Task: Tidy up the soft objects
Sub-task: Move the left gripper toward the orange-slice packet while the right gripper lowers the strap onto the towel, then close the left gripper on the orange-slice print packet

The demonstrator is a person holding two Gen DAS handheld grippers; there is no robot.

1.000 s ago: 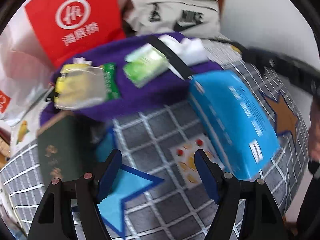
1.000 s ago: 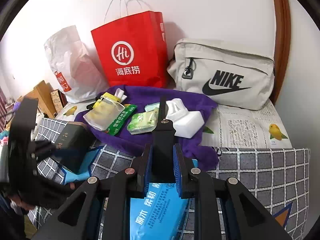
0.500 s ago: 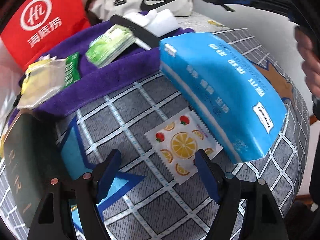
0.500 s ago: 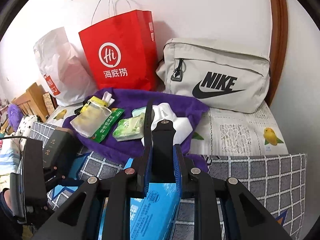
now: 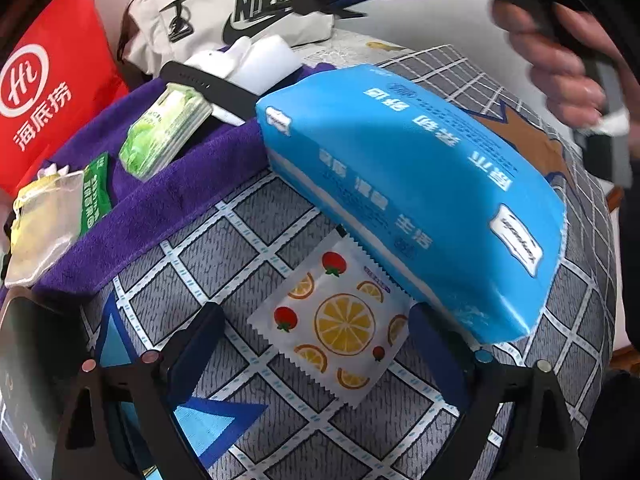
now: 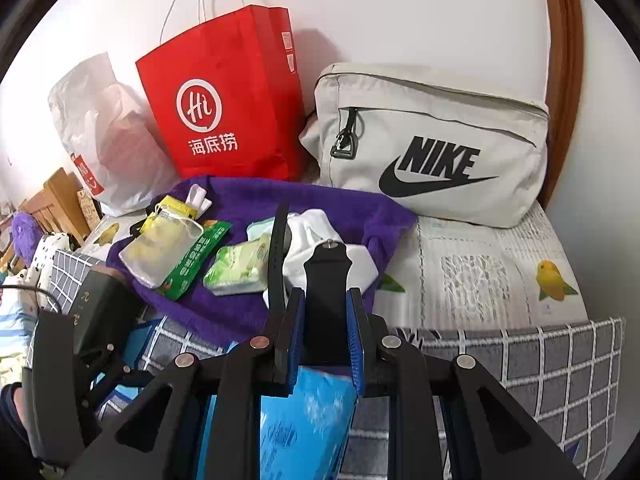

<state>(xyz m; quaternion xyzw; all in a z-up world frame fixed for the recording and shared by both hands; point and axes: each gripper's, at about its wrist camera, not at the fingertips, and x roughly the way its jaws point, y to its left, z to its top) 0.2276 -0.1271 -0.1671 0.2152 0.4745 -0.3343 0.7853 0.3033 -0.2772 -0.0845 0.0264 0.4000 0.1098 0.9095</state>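
A fruit-print sachet [image 5: 336, 320] lies flat on the grey checked cushion [image 5: 248, 240]. My left gripper [image 5: 316, 320] hangs just over it, jaws wide and still opening, one finger on either side of the sachet and neither touching it. A blue tissue pack [image 5: 420, 200] lies to the sachet's right, over its edge. My right gripper [image 6: 326, 300] is shut on the end of a black strap [image 6: 328, 276], which trails onto the purple towel [image 6: 320, 200]. The blue tissue pack [image 6: 304, 420] shows below its jaws.
On the purple towel [image 5: 168, 200] lie a green tissue packet [image 5: 164, 136], a yellow pouch [image 5: 44, 220] and a white item [image 5: 256, 60]. A red paper bag [image 6: 224, 100], a Nike bag [image 6: 432, 144] and a white plastic bag [image 6: 100, 132] line the wall. A dark box [image 5: 24, 380] sits at left.
My left gripper has dropped toward the sachet, rolled, and spread its jaws wider. The right gripper has shifted sideways a little with the strap still clamped.
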